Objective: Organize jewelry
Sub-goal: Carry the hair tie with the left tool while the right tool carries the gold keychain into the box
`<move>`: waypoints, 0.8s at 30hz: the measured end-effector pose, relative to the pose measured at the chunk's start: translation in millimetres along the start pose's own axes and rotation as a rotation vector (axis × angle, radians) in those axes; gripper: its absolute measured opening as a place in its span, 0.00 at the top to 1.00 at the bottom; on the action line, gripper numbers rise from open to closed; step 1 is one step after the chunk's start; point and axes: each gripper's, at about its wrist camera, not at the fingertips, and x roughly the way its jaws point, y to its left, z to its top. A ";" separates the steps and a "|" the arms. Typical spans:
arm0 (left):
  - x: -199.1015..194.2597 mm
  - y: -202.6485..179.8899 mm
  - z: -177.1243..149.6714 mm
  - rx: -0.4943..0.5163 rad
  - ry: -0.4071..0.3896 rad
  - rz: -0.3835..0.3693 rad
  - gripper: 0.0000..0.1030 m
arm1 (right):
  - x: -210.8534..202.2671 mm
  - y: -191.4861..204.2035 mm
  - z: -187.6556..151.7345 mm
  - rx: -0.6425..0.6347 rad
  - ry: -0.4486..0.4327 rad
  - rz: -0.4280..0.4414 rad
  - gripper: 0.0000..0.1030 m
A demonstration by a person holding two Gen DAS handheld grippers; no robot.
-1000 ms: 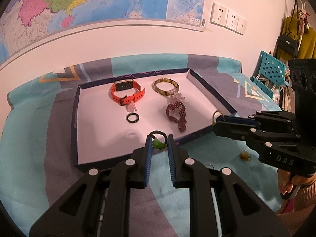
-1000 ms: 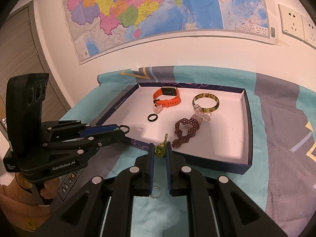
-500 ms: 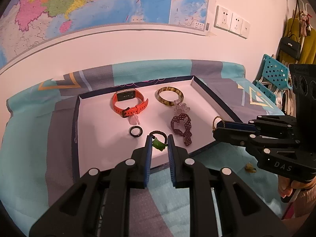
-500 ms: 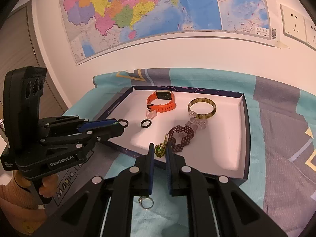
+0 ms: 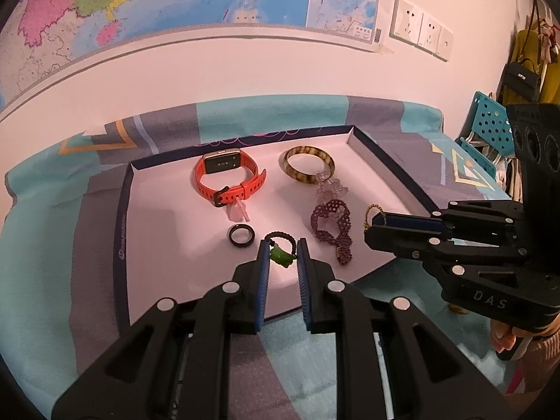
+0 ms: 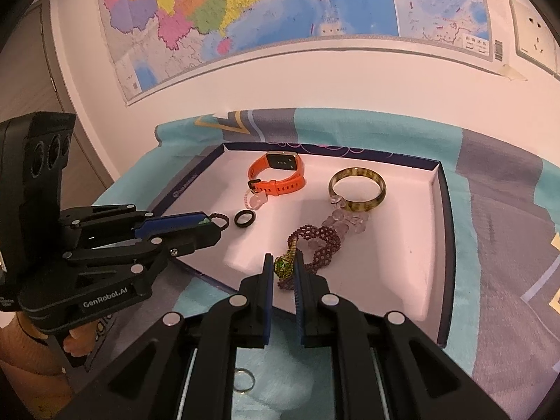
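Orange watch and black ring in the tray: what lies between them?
A small clear pink trinket lies between the orange watch and black ring, touching the watch strap; the left wrist view shows it.

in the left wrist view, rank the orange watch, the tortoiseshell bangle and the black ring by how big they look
1. orange watch, largest
2. tortoiseshell bangle, slightly smaller, though at a similar depth in the tray
3. black ring, clearly smallest, even though nearest the camera

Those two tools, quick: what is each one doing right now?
Left tool: closed on a green charm bracelet.
Right tool: closed on a green-and-gold pendant.
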 end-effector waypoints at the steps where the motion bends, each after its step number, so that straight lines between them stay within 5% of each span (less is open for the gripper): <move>1: 1.8 0.5 0.2 -0.003 0.004 -0.002 0.84 | 1.4 -0.5 0.4 0.000 0.003 -0.001 0.91; 24: 29.4 8.0 3.8 -0.029 0.052 0.016 0.84 | 26.6 -1.7 5.4 -0.002 0.052 -0.007 0.91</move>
